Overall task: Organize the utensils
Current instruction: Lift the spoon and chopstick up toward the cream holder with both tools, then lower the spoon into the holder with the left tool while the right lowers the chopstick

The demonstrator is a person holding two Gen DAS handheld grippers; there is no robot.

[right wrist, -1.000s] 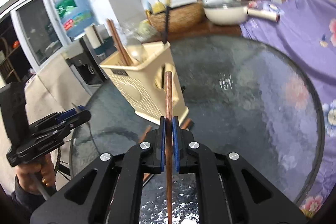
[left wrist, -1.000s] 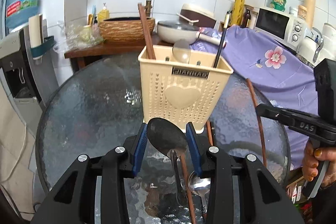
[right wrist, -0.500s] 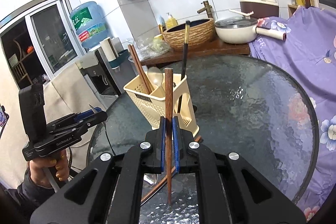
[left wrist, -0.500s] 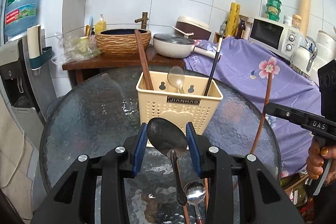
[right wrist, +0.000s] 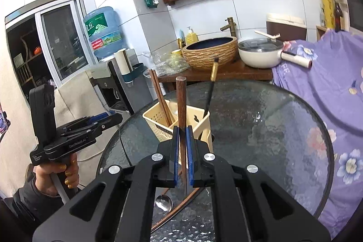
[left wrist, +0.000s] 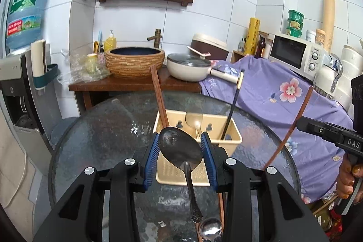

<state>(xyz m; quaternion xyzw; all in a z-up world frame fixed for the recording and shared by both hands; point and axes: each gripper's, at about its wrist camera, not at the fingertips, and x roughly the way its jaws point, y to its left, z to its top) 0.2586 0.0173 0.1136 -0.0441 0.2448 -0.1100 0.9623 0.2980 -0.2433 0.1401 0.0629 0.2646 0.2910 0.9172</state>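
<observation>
The left gripper (left wrist: 179,149) is clenched on the bowl of a dark metal spoon (left wrist: 180,151), whose handle hangs down toward the tabletop (left wrist: 102,140); holding it by the bowl likely lets the handle go into the holder first. The right gripper (right wrist: 182,144) is clamped on a brown wooden chopstick (right wrist: 181,101), held nearly upright between the blue fingers (right wrist: 174,151), a pose that suits lowering it straight down into a slot. The cream plastic utensil holder (left wrist: 233,140) stands near the middle of the round glass tabletop, its open top facing up, and both grippers hover above and just short of it. It already contains a pair of brown chopsticks (left wrist: 158,99) leaning in the left compartment, a pale spoon (left wrist: 194,119) in the middle one, and a black chopstick with a gold tip (left wrist: 232,110) in the right one, so the sorting seems to go by type. Another metal spoon (left wrist: 211,229) and a brown chopstick (right wrist: 179,205) lie on the tabletop's near edge, apparently still waiting to be put away.
</observation>
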